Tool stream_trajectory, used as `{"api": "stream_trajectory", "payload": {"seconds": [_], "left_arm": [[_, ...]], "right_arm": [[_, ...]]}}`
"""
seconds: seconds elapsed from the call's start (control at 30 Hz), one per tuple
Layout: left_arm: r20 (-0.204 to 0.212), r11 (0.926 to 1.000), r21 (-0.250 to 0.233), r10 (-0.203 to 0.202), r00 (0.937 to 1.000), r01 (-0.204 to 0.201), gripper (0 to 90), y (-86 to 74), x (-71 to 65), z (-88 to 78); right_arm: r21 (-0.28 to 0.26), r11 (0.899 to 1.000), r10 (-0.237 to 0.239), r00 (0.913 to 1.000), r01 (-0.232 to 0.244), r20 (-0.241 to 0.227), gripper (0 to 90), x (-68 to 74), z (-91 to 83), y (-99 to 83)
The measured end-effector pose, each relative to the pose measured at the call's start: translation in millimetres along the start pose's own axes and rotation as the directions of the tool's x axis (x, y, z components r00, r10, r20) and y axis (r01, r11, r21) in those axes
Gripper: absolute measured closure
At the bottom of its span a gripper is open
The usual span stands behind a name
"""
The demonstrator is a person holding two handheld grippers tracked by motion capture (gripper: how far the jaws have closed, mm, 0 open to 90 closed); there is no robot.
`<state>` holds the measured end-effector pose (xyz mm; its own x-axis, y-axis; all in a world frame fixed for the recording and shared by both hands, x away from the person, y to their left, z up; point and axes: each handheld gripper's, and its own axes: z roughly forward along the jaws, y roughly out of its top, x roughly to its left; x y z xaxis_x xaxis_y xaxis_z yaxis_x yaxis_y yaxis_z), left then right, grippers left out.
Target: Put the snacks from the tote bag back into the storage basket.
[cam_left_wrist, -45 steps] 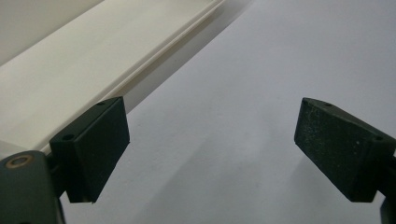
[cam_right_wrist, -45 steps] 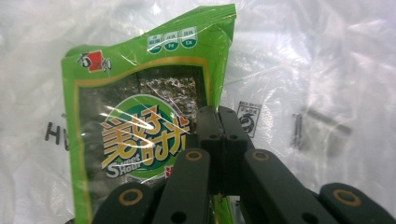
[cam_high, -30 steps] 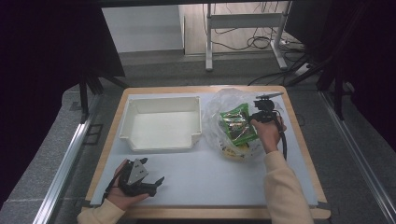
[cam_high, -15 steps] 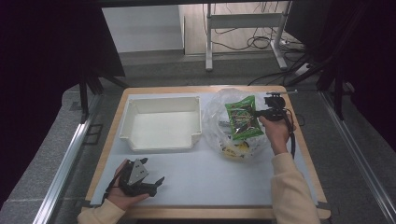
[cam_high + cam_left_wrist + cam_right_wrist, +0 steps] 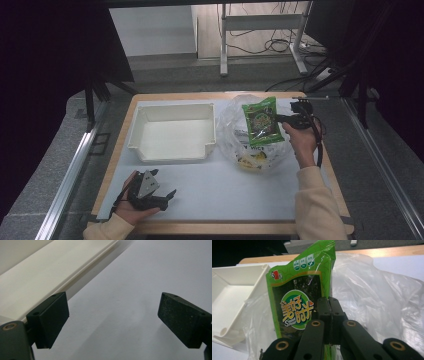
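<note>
Evidently light and crinkly, the green snack packet (image 5: 260, 121) hung above the plastic bag (image 5: 235, 131), pinched at its edge by the right claw (image 5: 329, 315); the left claw (image 5: 113, 320) rested open on the counter (image 5: 225, 195).

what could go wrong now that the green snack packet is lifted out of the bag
1. The right hand-held gripper pinches the glossy green snack packet only at one edge, so it could swing or slip out.
2. The crinkled clear plastic bag lies right beneath and might catch on the packet and drag along.
3. The white rectangular plastic tray has raised walls the hanging packet could clip.
</note>
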<state>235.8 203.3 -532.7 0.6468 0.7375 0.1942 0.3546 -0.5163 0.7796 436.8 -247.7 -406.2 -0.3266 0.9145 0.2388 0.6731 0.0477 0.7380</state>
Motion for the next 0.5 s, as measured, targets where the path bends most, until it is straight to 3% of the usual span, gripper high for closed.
{"api": "stream_trajectory", "payload": {"seconds": [0.5], "left_arm": [[0.000,1.0000,0.000,0.001,1.0000,-0.001,9.9,0.0,-0.3,0.2]], "right_arm": [[-0.060,0.998,-0.013,0.9987,0.010,-0.050,89.8,9.1,-13.2,6.5]]}}
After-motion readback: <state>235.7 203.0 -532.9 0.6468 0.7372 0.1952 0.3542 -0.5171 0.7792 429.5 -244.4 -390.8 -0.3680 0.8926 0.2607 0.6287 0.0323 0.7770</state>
